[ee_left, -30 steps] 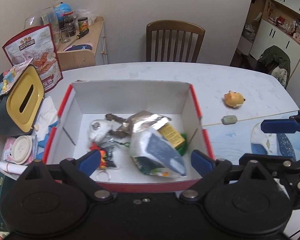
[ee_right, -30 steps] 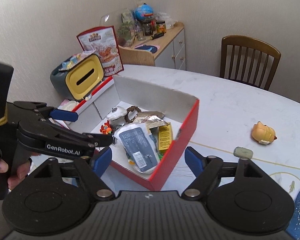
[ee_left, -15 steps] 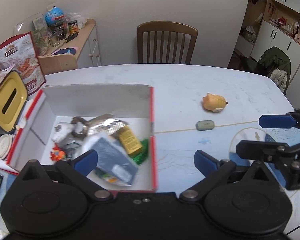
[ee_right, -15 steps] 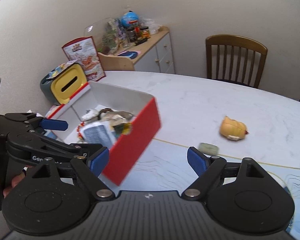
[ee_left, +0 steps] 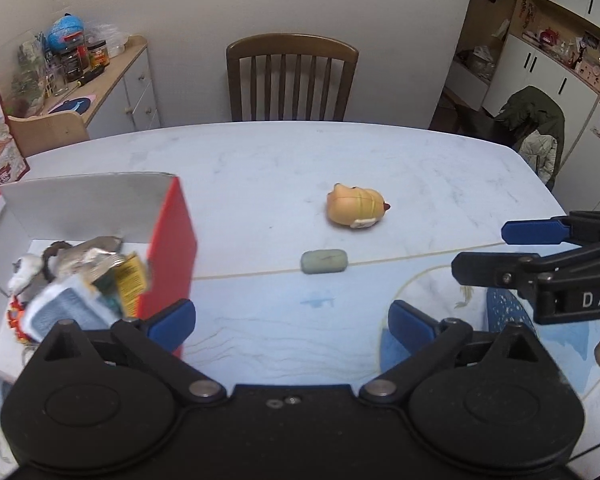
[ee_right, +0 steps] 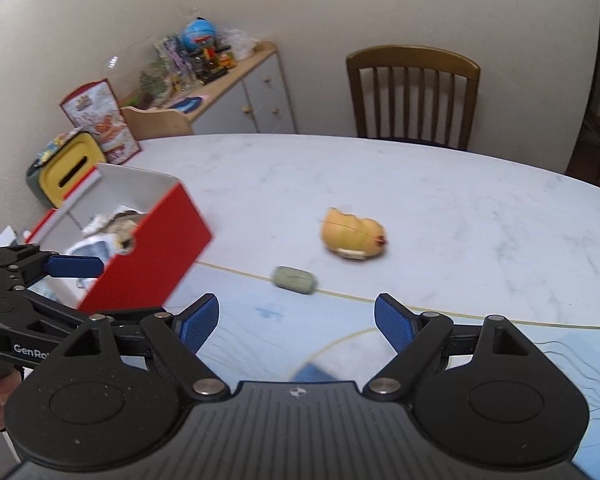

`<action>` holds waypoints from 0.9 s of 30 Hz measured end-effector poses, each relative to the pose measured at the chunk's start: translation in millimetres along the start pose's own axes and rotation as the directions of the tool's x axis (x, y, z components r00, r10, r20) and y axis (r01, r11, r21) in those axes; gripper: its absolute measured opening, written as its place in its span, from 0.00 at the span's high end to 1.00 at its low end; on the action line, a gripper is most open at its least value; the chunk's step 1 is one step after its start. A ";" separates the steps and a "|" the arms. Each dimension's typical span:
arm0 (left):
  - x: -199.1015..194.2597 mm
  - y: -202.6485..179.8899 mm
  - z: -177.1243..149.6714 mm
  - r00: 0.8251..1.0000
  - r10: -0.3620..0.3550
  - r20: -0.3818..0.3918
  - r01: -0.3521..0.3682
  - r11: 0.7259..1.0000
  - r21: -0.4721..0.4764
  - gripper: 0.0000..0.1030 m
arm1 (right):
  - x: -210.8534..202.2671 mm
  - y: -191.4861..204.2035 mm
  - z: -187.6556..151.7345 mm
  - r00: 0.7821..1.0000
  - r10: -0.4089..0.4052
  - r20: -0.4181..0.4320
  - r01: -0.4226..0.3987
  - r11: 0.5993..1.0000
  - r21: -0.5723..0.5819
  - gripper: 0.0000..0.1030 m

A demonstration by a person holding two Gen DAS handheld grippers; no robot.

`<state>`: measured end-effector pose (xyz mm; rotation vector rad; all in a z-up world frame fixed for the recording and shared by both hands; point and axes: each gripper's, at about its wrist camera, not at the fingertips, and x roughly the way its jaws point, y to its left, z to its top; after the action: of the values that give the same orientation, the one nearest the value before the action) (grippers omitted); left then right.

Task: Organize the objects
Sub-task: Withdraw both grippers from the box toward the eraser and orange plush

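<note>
A red box with white inside (ee_left: 168, 248) (ee_right: 148, 256) stands at the table's left, holding several packets and toys. An orange toy (ee_left: 356, 206) (ee_right: 354, 234) and a grey-green eraser-like block (ee_left: 324, 261) (ee_right: 294, 279) lie on the white table to its right. My left gripper (ee_left: 292, 316) is open and empty, above the table just right of the box and short of the block. My right gripper (ee_right: 296, 322) is open and empty, also short of the block; it shows at the right edge of the left wrist view (ee_left: 496, 248).
A wooden chair (ee_left: 292, 76) stands behind the table (ee_left: 260, 160). A yellow-lidded tissue holder (ee_right: 66, 168) and a red snack bag (ee_right: 100, 120) sit left of the box. A cluttered sideboard (ee_left: 80, 92) is at the back left. A blue-patterned mat (ee_left: 300, 320) covers the table's near part.
Both grippers have swung right, away from over the box toward the block and the orange toy. Both stayed open and empty.
</note>
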<state>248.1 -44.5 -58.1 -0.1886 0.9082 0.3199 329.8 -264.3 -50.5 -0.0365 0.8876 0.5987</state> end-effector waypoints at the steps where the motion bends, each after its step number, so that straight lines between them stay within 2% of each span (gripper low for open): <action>1: 5.2 -2.4 0.6 1.000 0.001 -0.003 -0.001 1.000 -0.010 0.01 | 2.5 -6.0 1.2 1.000 -0.002 -0.005 0.002 1.000 0.001 0.17; 9: 48.0 -11.7 8.0 1.000 0.013 -0.026 -0.015 0.997 -0.078 0.01 | 37.3 -37.2 20.5 0.999 -0.016 -0.045 0.014 0.999 -0.042 0.17; 16: 86.6 -18.6 15.1 0.999 0.033 -0.037 -0.036 0.994 -0.099 0.01 | 81.1 -50.7 40.1 0.997 -0.009 -0.077 0.006 0.999 -0.044 0.17; 27: 136.1 -27.5 19.1 0.997 0.062 -0.055 -0.065 0.996 -0.068 0.01 | 148.1 -53.4 65.0 0.994 0.016 -0.112 -0.017 1.000 -0.017 0.17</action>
<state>349.7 -38.6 -154.4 -0.2335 0.9575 0.4073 474.5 -220.9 -129.2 -0.0791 0.9918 0.6245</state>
